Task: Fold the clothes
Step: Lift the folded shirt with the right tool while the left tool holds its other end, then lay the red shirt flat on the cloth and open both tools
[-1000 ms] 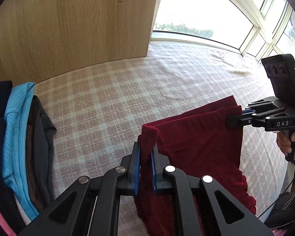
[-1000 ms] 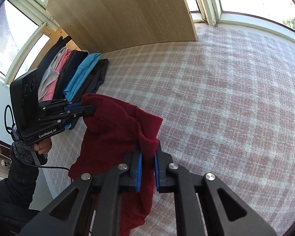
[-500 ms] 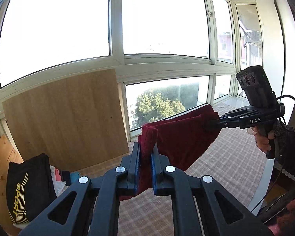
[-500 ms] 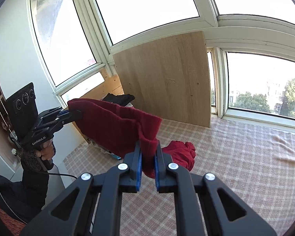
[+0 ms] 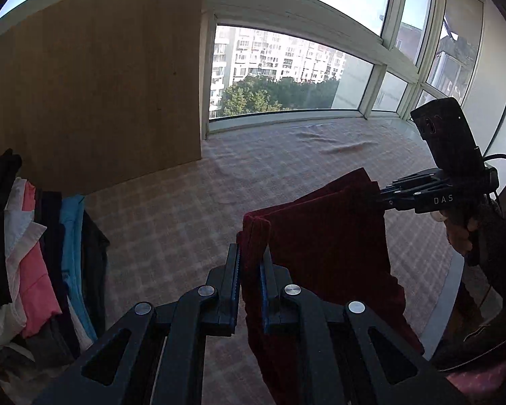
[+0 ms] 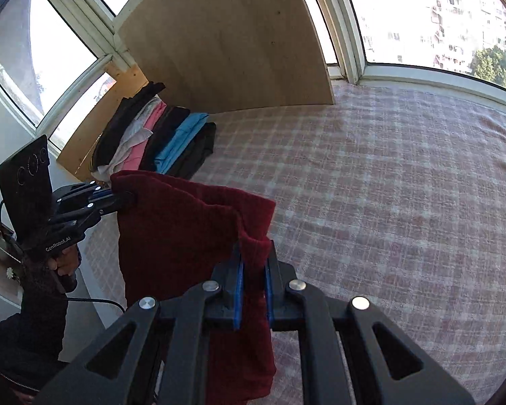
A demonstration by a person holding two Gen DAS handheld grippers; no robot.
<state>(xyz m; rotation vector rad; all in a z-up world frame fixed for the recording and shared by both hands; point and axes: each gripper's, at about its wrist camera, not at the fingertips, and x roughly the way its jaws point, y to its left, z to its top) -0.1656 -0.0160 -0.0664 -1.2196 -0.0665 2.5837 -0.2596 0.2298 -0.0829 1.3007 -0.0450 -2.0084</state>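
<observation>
A dark red garment (image 5: 327,243) hangs folded over between my two grippers, above the checked cloth surface (image 5: 185,209). My left gripper (image 5: 251,263) is shut on its near corner. In the same view my right gripper (image 5: 379,195) pinches the far corner, held by a hand at the right. From the right wrist view the red garment (image 6: 185,229) drapes down, with my right gripper (image 6: 254,263) shut on one corner and my left gripper (image 6: 131,199) clamped on the other at the left. The garment's lower end drops out of sight below the fingers.
A row of folded clothes (image 6: 165,135), black, white, pink and blue, lies along the left edge against a wooden panel (image 6: 226,44). The same clothes stack (image 5: 47,246) shows at the left in the left wrist view. Windows (image 5: 286,67) run along the back. The checked cloth (image 6: 388,185) stretches wide to the right.
Both grippers swung up towards the windows half a second ago and have come back down over the checked surface. They still hold the red garment, which hangs between them.
</observation>
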